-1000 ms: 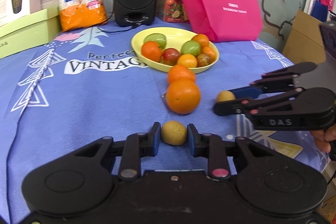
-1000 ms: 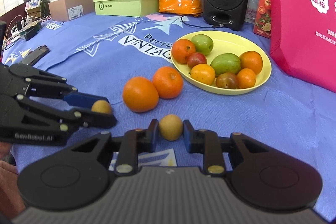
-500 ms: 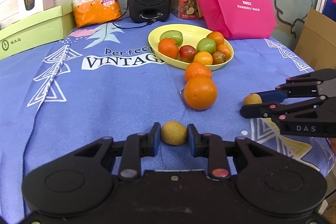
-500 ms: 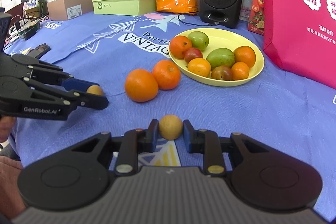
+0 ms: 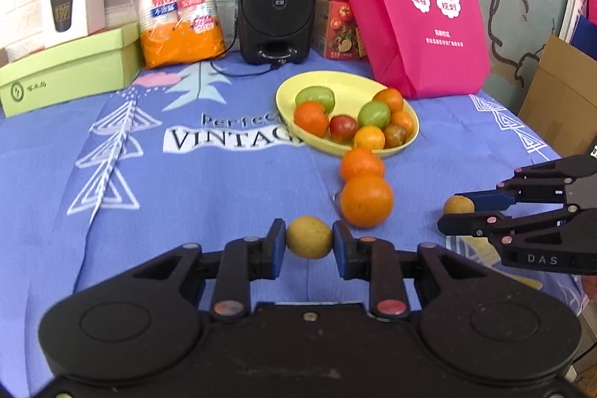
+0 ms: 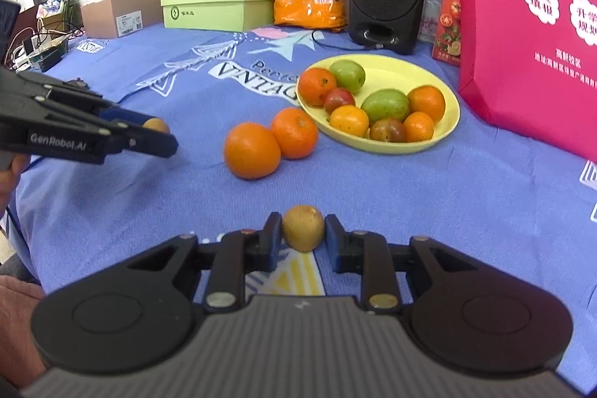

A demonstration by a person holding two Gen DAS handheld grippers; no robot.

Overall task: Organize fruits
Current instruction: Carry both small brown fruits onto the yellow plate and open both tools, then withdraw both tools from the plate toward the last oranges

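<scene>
Grippers each hold one small fruit: the left gripper (image 5: 309,243) is clamped on a yellow-brown fruit (image 5: 309,237), the right gripper (image 6: 298,237) on a second brown fruit (image 6: 302,227), both above the blue tablecloth (image 5: 209,189). Two oranges (image 6: 271,142) lie on the cloth just beside the yellow plate (image 6: 444,131) of mixed fruit.

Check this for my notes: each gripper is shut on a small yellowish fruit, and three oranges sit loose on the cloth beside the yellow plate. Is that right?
One thing is wrong: two oranges, not three, lie on the cloth beside the yellow plate: the nearer orange and the farther orange, as the right wrist view shows. The left gripper holds one small yellowish fruit; the right gripper holds the other fruit.
</scene>
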